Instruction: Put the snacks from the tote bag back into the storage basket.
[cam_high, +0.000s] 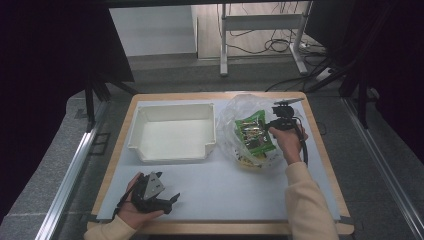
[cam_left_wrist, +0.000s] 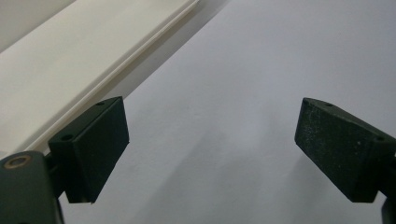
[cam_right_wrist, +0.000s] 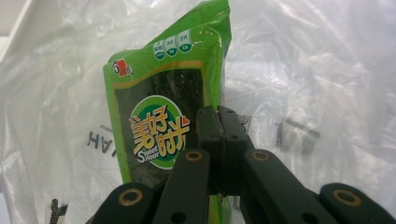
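With your right gripper clamped on the edge of the green snack packet, which hangs over the clear plastic bag, lift it straight up clear of the plastic before swinging toward the white tray, while your left gripper rests open on the table.

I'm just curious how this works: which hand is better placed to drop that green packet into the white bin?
Right, probably. The right gripper is shut on the green packet, lifted above the clear plastic bag. The left gripper rests open near the table's front edge, though the white bin is close to both.
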